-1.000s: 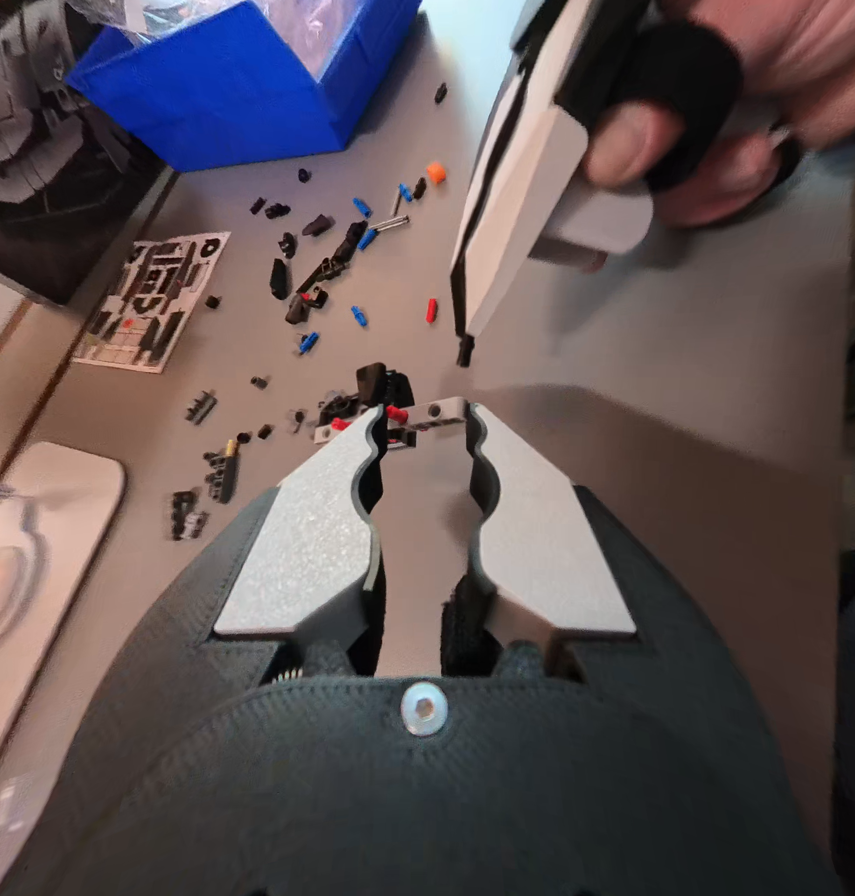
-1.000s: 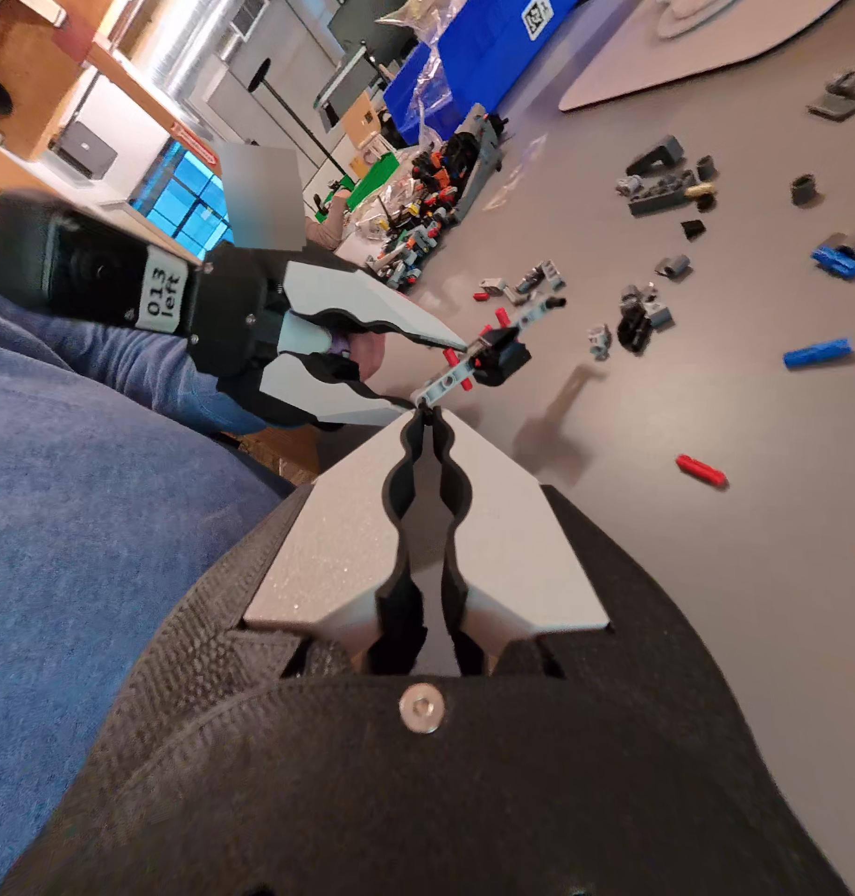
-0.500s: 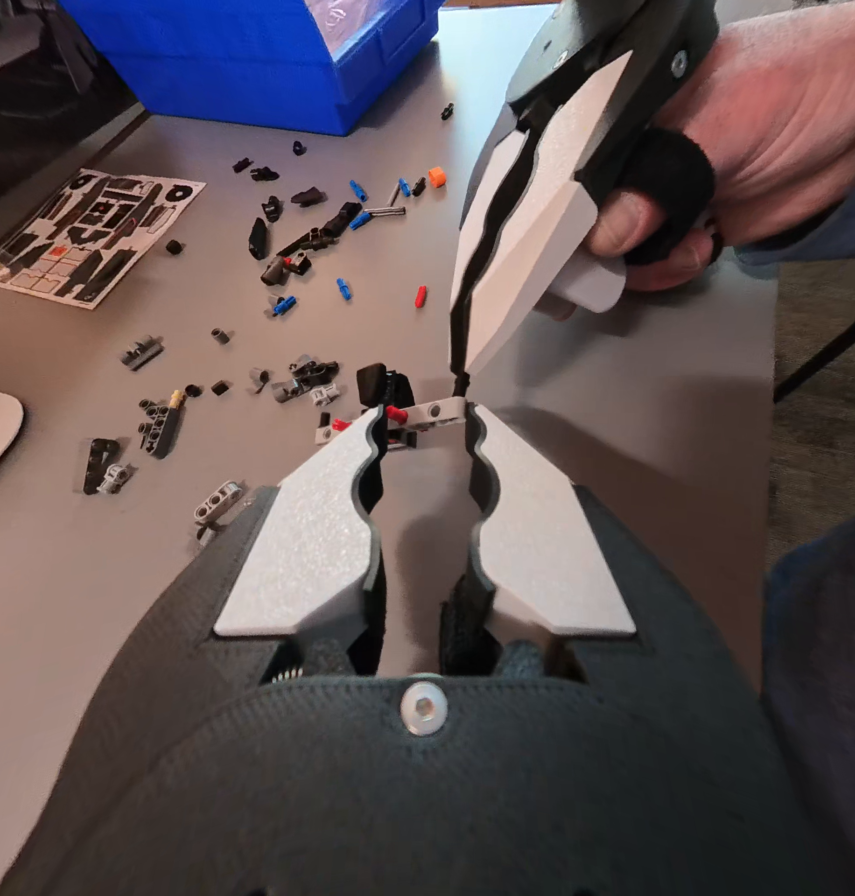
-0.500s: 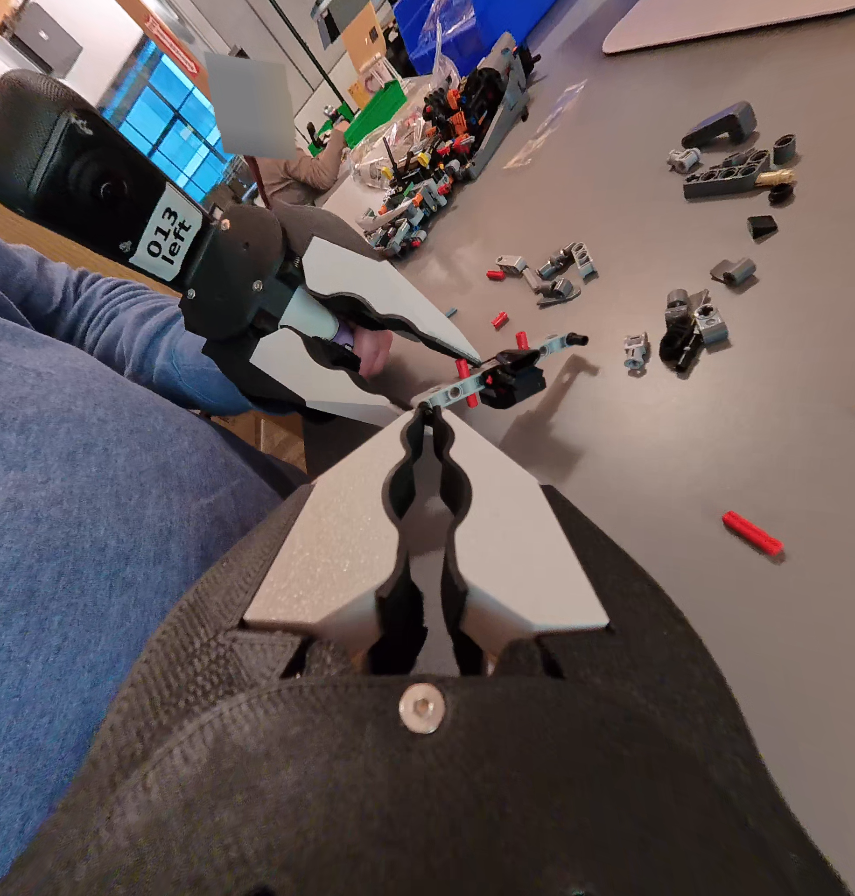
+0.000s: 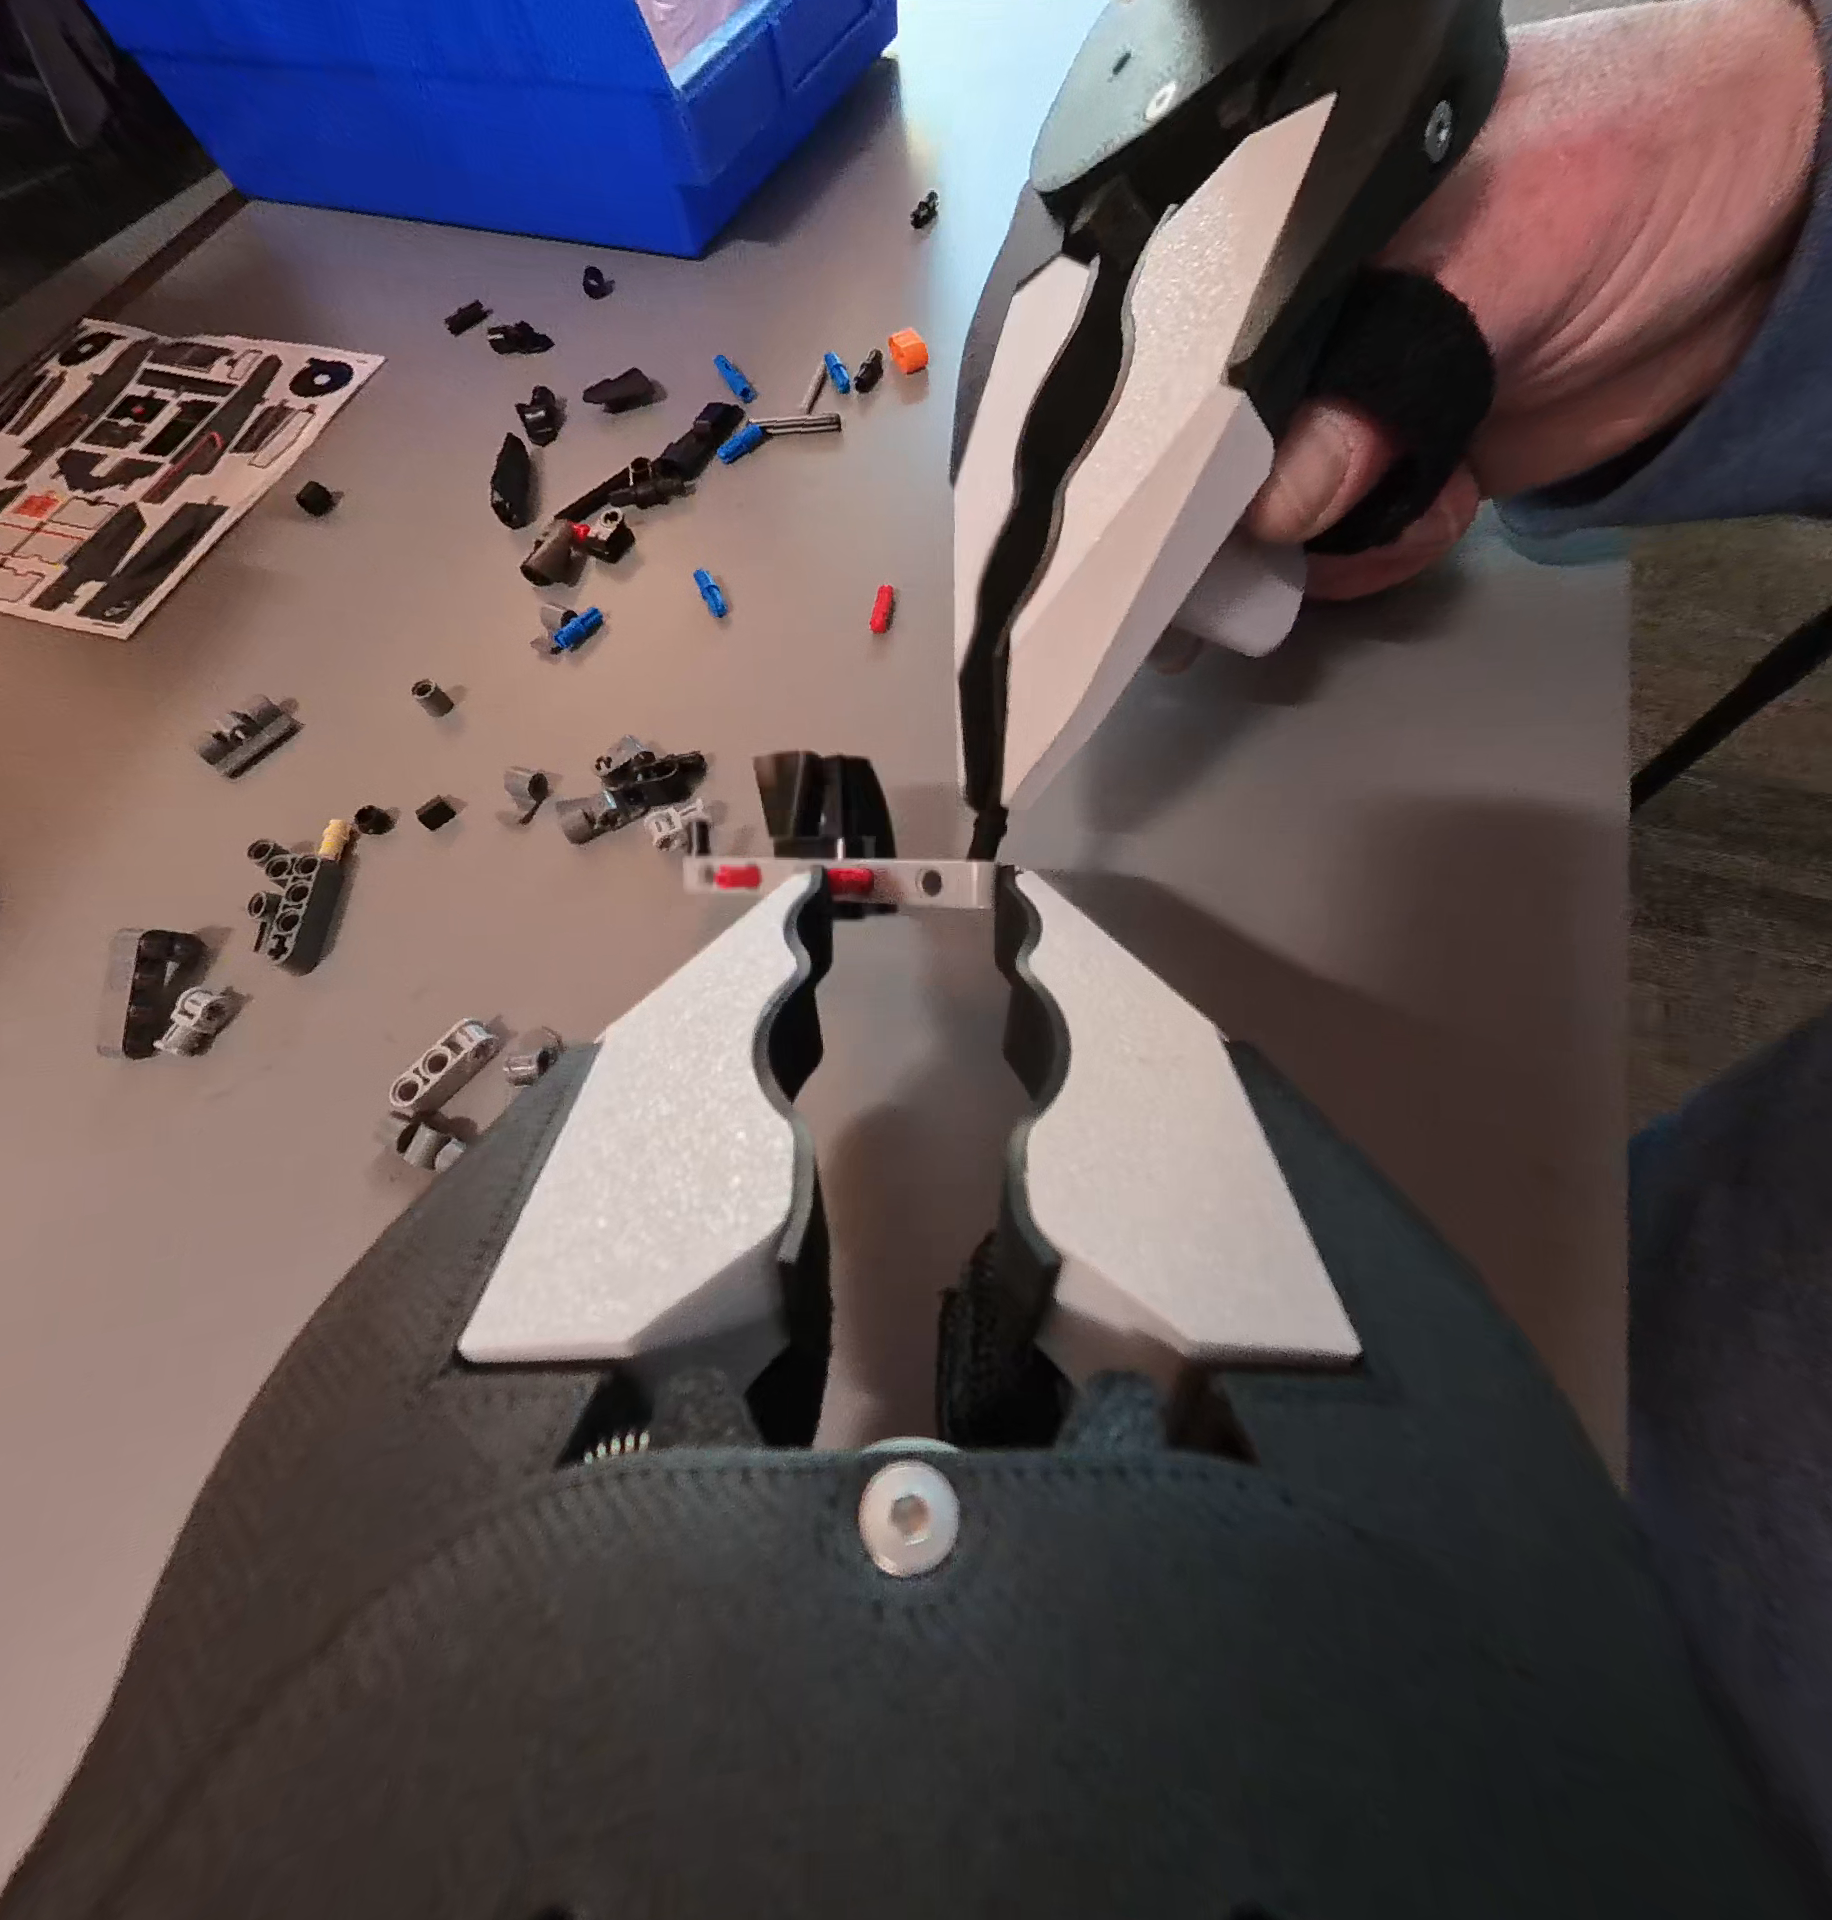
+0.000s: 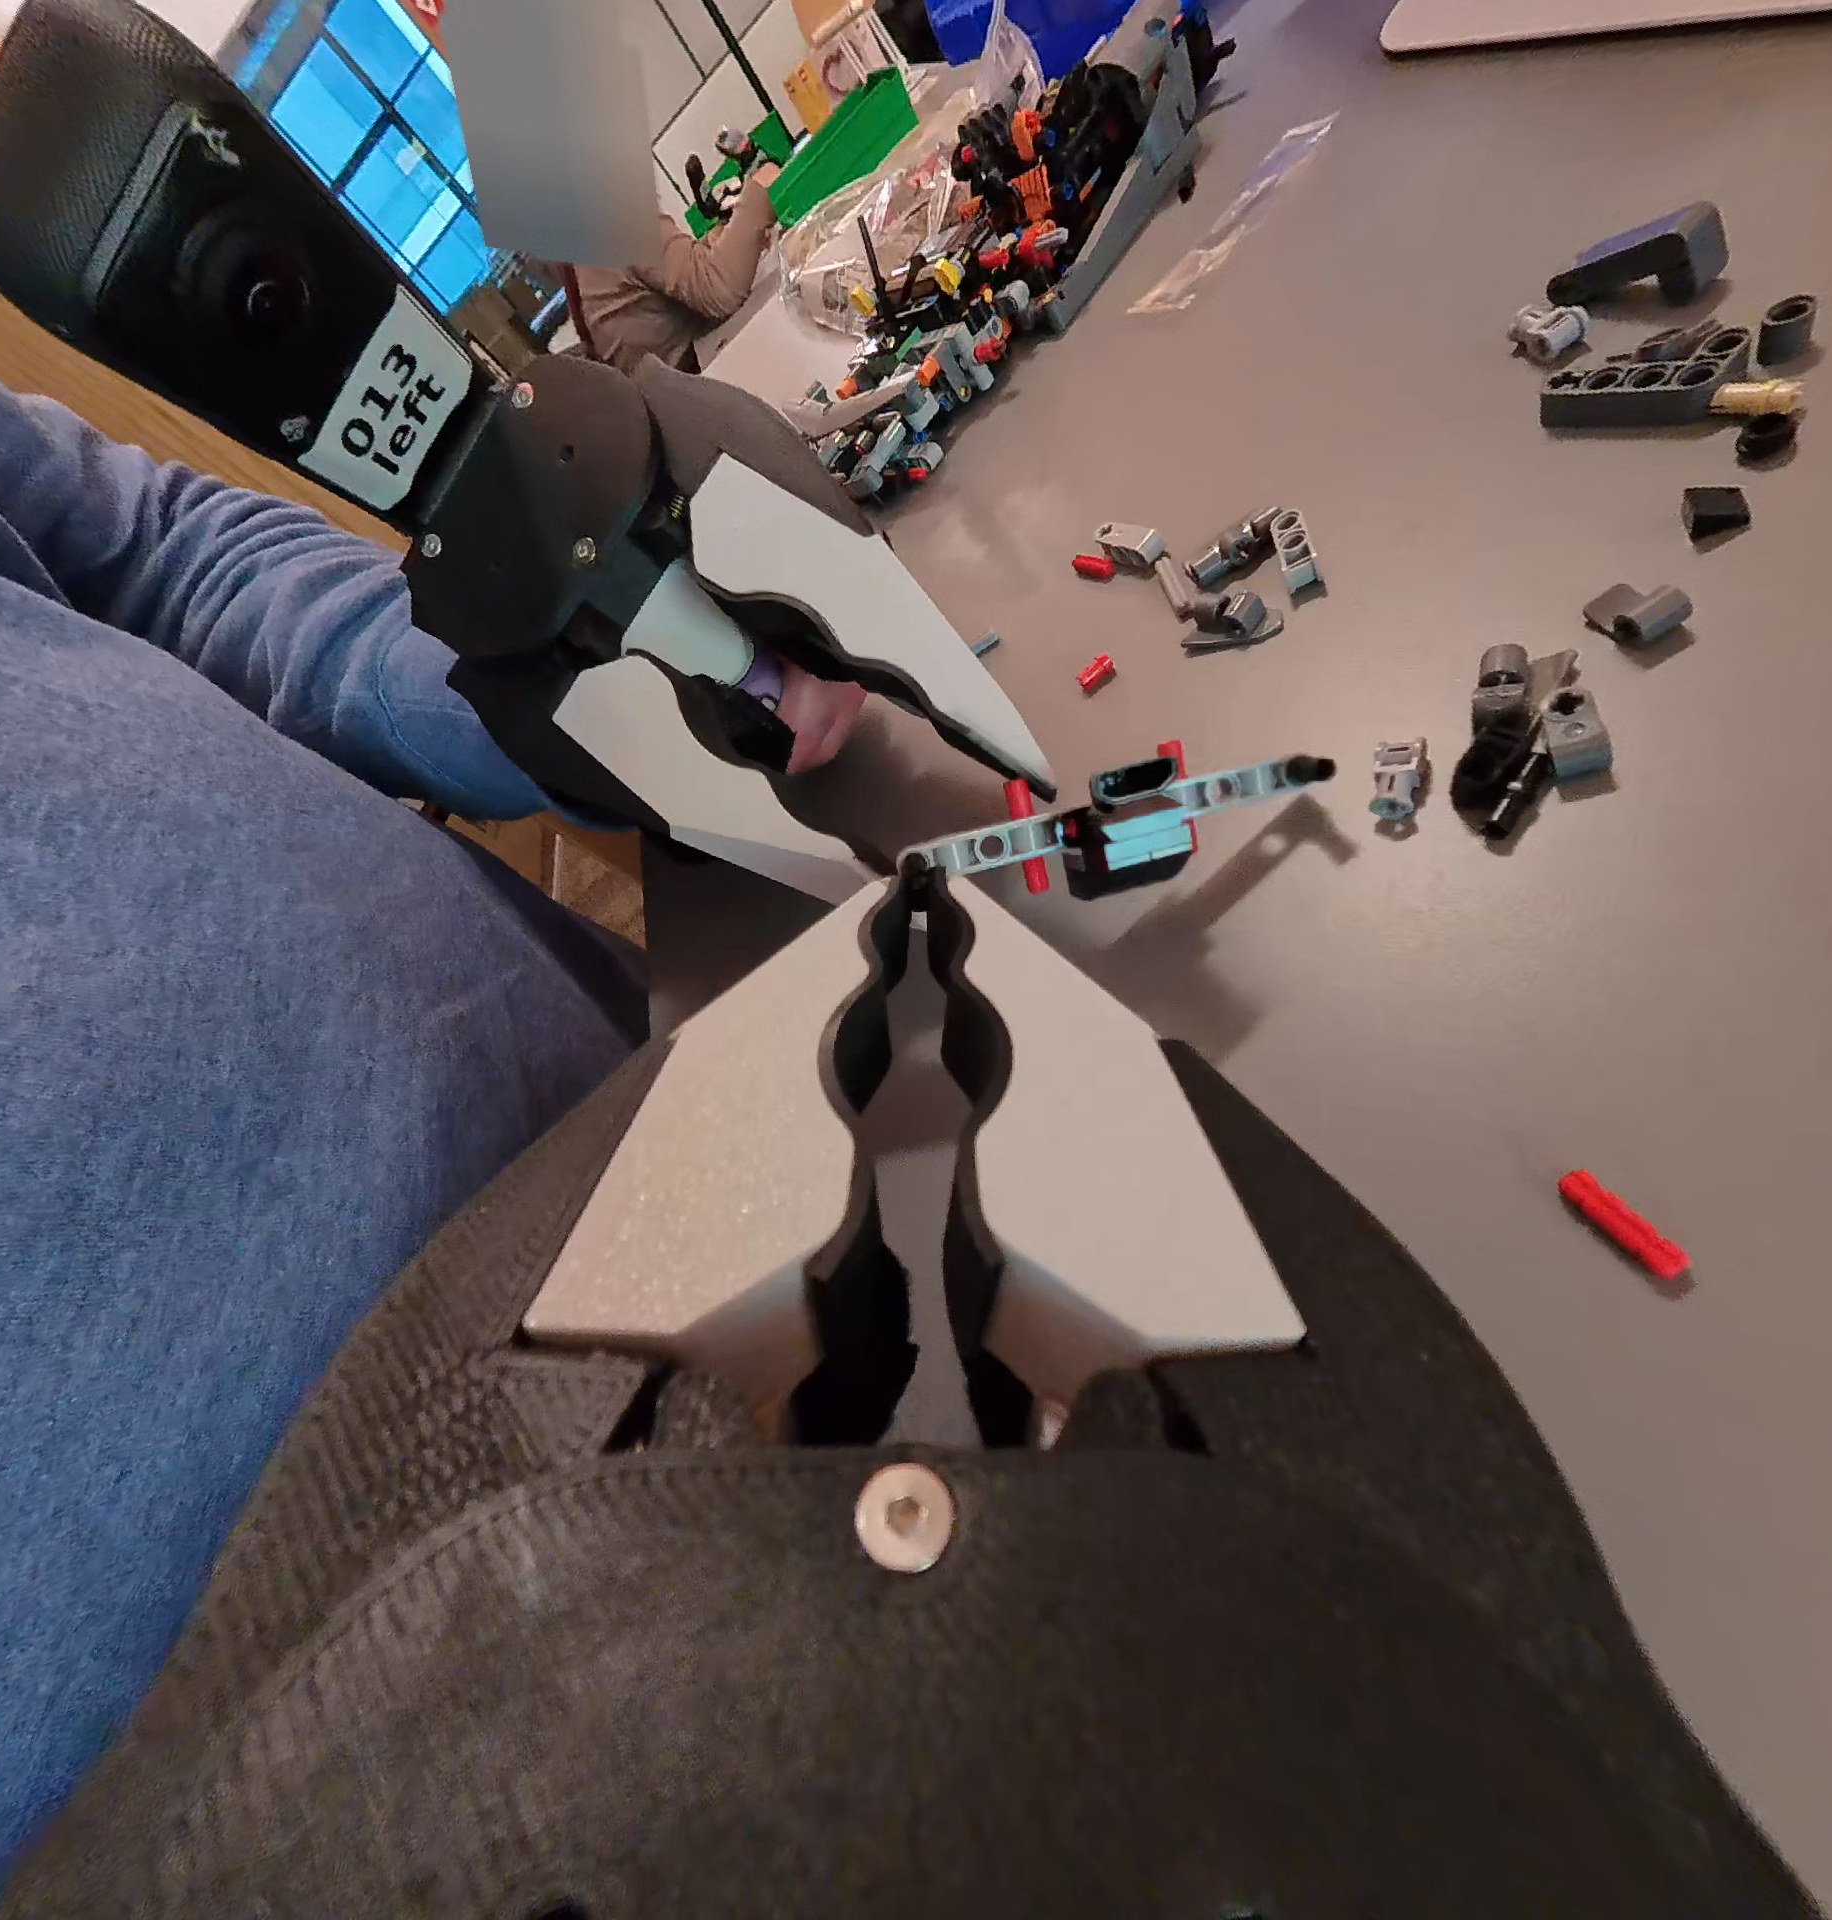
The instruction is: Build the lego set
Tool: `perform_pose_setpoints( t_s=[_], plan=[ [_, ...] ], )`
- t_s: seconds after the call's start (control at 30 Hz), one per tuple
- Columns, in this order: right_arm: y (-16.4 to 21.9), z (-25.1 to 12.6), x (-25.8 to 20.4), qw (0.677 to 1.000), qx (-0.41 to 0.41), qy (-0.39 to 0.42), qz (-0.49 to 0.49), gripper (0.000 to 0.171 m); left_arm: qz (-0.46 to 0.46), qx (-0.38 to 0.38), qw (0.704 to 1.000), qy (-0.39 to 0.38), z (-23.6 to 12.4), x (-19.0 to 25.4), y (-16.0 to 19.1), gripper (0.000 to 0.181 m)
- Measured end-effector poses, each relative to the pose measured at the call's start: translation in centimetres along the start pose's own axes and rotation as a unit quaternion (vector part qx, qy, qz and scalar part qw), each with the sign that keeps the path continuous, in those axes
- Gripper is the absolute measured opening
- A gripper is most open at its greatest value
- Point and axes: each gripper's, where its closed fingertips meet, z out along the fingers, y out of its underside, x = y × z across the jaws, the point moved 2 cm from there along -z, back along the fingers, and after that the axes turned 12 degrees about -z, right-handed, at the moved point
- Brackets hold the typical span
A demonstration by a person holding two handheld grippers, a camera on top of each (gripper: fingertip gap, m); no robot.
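Since the earlier frames we have brought the right gripper [image 5: 985,821] down until its tip meets the end of the grey beam [image 5: 933,883], and the view has levelled out over the table [image 5: 1307,935]. The left gripper [image 5: 907,883] is clenched across that beam, one finger near the red pin [image 5: 850,881] and the other at the beam's end, so the small assembly [image 6: 1130,821] hangs in the air above the table's near edge, close to our lap.

Our right gripper is pinched nearly shut on a small black pin [image 6: 917,883], which sits right at the last hole of the beam. We judge the step to be pressing that pin into the hole.

The assembly looks light and stiff, hard plastic with smooth faces, so it could twist or slip between the pads if we push off-axis. The black block [image 6: 1130,862] and red pins are only friction-fitted and might pop loose under a hard squeeze. Holding the beam by its flat sides, close to the hole being filled, seems the best purchase.

Loose parts [image 5: 600,499] lie scattered toward the table's far side, with a sticker sheet [image 5: 112,478] by the left edge and a blue bin [image 5: 476,114] at the far left corner.
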Motion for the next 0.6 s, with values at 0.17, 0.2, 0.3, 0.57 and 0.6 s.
perform_pose_setpoints(
  t_s=[0.17, 0.2, 0.3, 0.57, 0.6],
  plan=[
    [0.0, 0.38, -0.04, 1.0, -0.013, 0.002, -0.015, 0.0, 0.02, -0.018, 1.0, -0.004, 0.38, 0.17, 0.4, 0.03],
    [-0.03, 0.35, 0.0, 1.0, -0.016, 0.003, -0.016, 0.0, 0.017, -0.018, 1.0, -0.003, 0.4, 0.1, 0.39, 0.03],
    [-0.07, 0.3, -0.03, 1.0, -0.021, 0.004, -0.019, 0.0, 0.017, -0.018, 1.0, -0.003, 0.31, 0.08, 0.32, 0.03],
    [0.16, -0.2, -0.06, 0.998, -0.045, 0.027, -0.041, 0.0, 0.098, -0.067, 0.992, -0.031, 0.54, 0.26, 0.04, 0.03],
    [0.11, -0.26, -0.05, 0.998, -0.046, 0.031, -0.043, 0.0, 0.113, -0.072, 0.99, -0.038, 0.52, 0.21, -0.1, 0.03]
  ],
)
